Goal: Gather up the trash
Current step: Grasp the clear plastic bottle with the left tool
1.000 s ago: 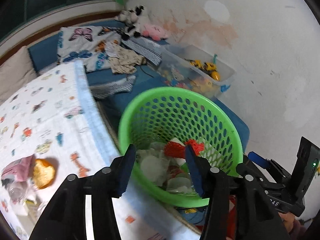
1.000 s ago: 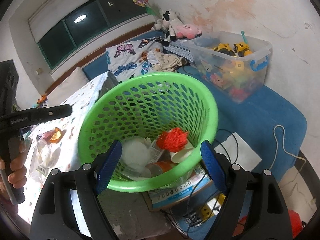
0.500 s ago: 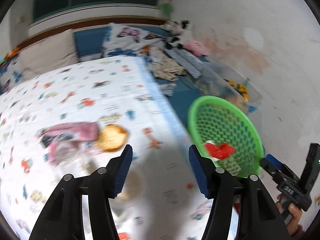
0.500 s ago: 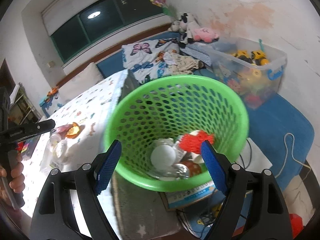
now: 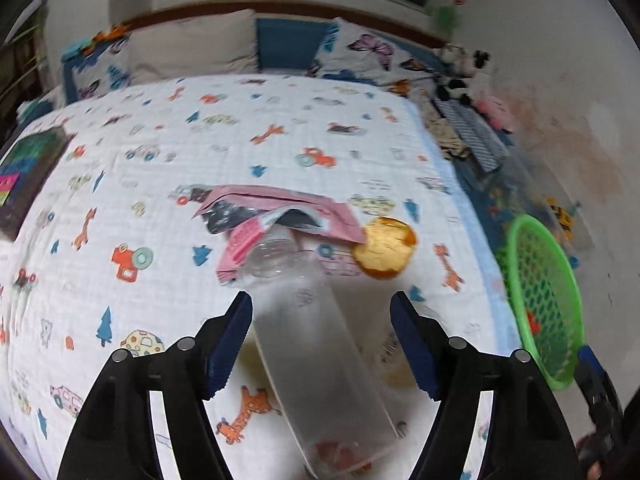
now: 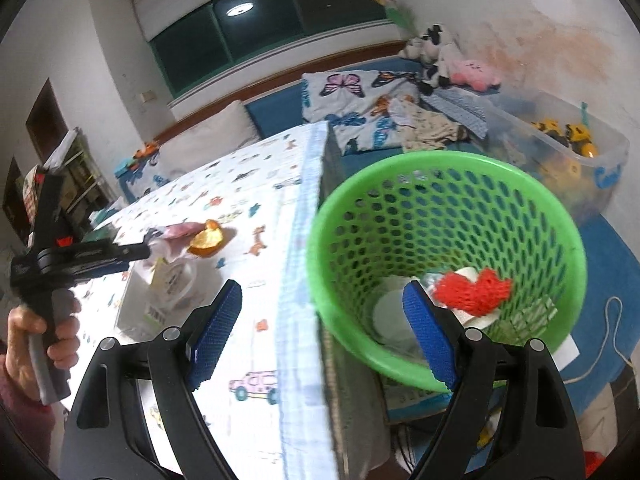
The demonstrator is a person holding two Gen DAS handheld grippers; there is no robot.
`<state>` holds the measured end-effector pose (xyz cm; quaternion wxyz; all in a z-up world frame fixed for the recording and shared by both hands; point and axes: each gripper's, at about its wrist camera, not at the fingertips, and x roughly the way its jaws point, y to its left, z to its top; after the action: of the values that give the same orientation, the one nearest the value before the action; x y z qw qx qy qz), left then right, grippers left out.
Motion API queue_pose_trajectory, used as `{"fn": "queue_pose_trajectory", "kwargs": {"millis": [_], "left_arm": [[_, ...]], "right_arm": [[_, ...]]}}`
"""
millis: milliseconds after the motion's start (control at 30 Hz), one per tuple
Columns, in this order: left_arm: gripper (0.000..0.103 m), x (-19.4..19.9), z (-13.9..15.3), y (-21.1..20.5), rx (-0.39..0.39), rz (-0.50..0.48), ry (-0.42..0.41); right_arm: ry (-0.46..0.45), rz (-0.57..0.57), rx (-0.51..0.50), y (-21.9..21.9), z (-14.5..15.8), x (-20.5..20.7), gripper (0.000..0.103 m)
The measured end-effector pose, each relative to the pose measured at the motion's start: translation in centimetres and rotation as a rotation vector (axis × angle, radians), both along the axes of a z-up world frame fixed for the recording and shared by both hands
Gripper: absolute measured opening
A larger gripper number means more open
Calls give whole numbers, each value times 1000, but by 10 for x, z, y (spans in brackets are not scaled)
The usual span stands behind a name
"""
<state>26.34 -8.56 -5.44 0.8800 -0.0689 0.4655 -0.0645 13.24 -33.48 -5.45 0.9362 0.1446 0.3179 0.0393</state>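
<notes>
The left gripper (image 5: 321, 344) is spread wide around a clear bottle (image 5: 316, 356) lying on the bed (image 5: 160, 184), pads not touching it. A pink wrapper (image 5: 280, 208) and orange peel (image 5: 384, 248) are seen just beyond. The right gripper (image 6: 322, 336) is spread too, empty, right by the green basket (image 6: 440, 168) where trash is already piled.

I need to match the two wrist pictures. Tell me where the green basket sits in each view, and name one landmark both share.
Left wrist view: the green basket stands at the right edge, beyond the bed's side, seen edge-on.
Right wrist view: the green basket fills the centre-right, seen from above, with trash inside.
Shared landmark: the orange peel on the printed bedsheet.
</notes>
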Motion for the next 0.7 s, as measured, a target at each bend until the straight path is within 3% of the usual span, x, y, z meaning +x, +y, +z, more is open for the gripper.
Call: {"fn": "queue_pose_trajectory", "kwargs": {"millis": [133, 267, 533, 700], "left_arm": [[70, 13, -11, 6, -9, 58, 57], [73, 21, -17, 4, 30, 86, 78], [73, 33, -31, 3, 37, 97, 134], [62, 35, -37, 9, 11, 84, 151]], "right_arm": [[4, 33, -12, 11, -2, 3, 83], [15, 50, -9, 16, -6, 7, 83], [27, 80, -17, 26, -8, 14, 83], [29, 104, -26, 33, -7, 16, 83]]}}
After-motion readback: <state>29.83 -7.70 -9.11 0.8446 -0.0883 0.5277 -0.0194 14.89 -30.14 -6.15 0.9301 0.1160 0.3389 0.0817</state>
